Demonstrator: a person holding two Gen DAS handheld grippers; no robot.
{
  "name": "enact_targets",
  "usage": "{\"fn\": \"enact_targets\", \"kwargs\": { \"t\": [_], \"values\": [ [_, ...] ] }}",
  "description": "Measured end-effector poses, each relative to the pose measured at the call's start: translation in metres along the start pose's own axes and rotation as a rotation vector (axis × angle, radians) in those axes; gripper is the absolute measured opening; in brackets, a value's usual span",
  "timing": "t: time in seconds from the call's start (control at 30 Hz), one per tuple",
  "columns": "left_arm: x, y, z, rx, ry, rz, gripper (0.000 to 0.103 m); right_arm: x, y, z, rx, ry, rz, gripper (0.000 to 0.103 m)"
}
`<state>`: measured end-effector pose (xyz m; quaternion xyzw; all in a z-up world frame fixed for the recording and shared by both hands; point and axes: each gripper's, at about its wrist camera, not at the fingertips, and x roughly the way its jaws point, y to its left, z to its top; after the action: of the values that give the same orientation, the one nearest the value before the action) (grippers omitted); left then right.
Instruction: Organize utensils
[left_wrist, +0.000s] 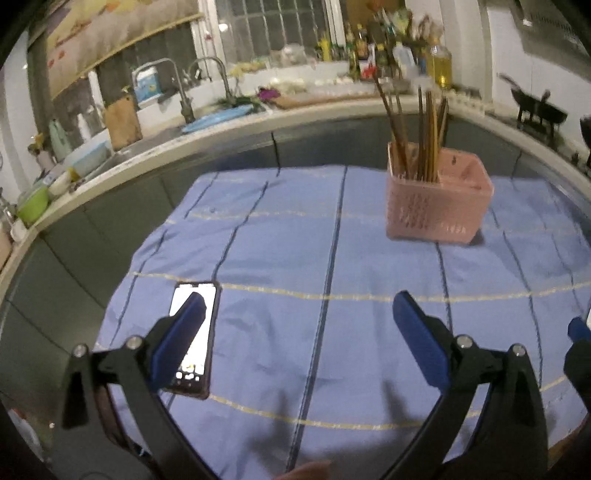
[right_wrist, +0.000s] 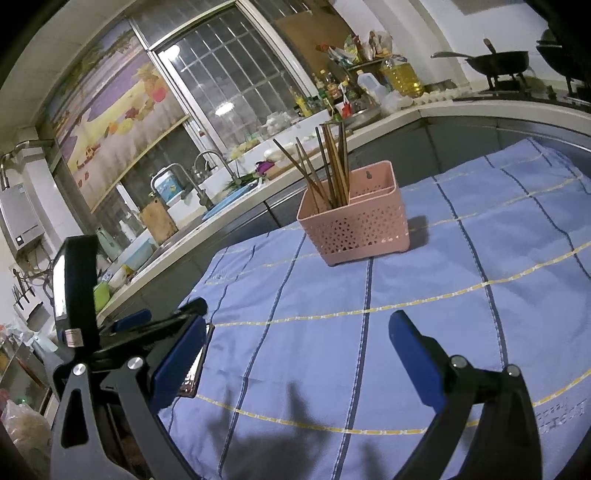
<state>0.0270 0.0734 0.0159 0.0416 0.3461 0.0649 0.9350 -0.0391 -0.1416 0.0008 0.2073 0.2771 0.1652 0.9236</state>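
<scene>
A blue checked cloth (left_wrist: 295, 258) is covering the table. Both grippers, left (left_wrist: 297, 312) and right (right_wrist: 297, 338), are hovering above its near edge with jaws apart, gripping nothing. A pink basket (left_wrist: 437, 206) is standing toward the far right corner, chopsticks (left_wrist: 424, 129) upright in its left compartment. A lit phone (left_wrist: 192, 339) is lying by the near left edge.
</scene>
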Motion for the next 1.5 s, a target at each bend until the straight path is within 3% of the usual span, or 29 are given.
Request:
{"fn": "enact_targets", "kwargs": {
  "t": [0.2, 0.53, 0.9, 1.5],
  "values": [
    [-0.009, 0.008, 0.005, -0.048, -0.084, 0.009, 0.097, -0.014, 0.012, 0.000, -0.074, -0.082, -0.034, 0.097],
    [-0.028, 0.004, 0.014, -0.040, -0.194, 0.046, 0.097, -0.033, 0.021, 0.003, -0.121, -0.216, -0.078, 0.097],
    [-0.056, -0.031, 0.038, 0.090, -0.332, 0.036, 0.097, -0.039, 0.012, 0.008, -0.100, -0.269, -0.118, 0.097],
    [-0.062, -0.045, 0.035, 0.066, -0.323, -0.040, 0.097, -0.050, 0.007, 0.014, -0.101, -0.283, -0.149, 0.098]
  ]
}}
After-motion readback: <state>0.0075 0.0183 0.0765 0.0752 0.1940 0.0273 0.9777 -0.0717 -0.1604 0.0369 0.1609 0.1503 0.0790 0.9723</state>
